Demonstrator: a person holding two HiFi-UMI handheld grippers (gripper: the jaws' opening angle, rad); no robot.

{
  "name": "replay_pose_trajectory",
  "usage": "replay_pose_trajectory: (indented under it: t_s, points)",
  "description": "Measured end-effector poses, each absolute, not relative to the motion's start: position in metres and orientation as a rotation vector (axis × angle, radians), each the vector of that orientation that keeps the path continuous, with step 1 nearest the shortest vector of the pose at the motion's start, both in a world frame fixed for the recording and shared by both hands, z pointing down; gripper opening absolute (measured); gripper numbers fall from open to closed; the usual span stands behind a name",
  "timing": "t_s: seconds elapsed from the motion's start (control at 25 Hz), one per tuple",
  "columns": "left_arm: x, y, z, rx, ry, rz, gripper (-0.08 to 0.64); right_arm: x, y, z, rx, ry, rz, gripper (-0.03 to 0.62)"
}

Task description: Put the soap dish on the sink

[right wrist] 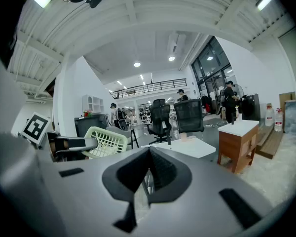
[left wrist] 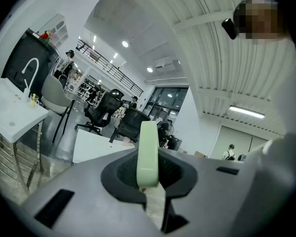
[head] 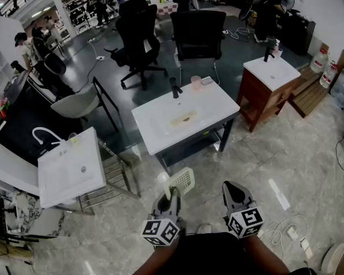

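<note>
The soap dish (head: 182, 181) is a pale green slotted tray held up off the floor, with my left gripper (head: 171, 196) shut on its lower edge. In the left gripper view the soap dish (left wrist: 148, 154) stands edge-on between the pads. The white sink (head: 212, 105) with a black faucet (head: 175, 88) stands on a dark frame straight ahead, some way beyond both grippers. My right gripper (head: 234, 189) hangs beside the left one, jaws together with nothing in them. From the right gripper view the soap dish (right wrist: 106, 142) shows at the left and the sink (right wrist: 183, 146) ahead.
A pink cup (head: 196, 83) stands at the sink's back edge. A second white sink (head: 69, 168) stands at the left, a third on a wooden cabinet (head: 264, 96) at the right. Black office chairs (head: 196, 33) stand behind. Cables (head: 289, 229) lie on the marble floor at the right.
</note>
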State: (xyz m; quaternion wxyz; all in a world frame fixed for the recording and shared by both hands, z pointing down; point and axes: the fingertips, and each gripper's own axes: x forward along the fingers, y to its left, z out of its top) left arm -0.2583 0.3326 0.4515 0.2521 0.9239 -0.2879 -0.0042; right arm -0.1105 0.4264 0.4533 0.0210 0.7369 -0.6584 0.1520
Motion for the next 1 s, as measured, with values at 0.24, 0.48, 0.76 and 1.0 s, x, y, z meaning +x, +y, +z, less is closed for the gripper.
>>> replay_pose_trajectory:
  t_s: [0.24, 0.48, 0.76, 1.0]
  points:
    - [-0.249, 0.345, 0.455, 2.491, -0.759, -0.029, 0.044, -0.098, 0.45, 0.463, 2.368, -2.01, 0.492, -0.003]
    - [-0.228, 0.345, 0.451, 2.516, -0.706, -0.016, 0.044, -0.087, 0.46, 0.475, 2.409, -1.972, 0.516, -0.003]
    - [-0.211, 0.312, 0.471, 2.5, -0.681, 0.032, 0.044, -0.066, 0.448, 0.496, 2.436, -1.898, 0.572, -0.003]
    - [-0.171, 0.249, 0.488, 2.469, -0.643, 0.039, 0.044, -0.031, 0.415, 0.505, 2.444, -1.808, 0.598, -0.003]
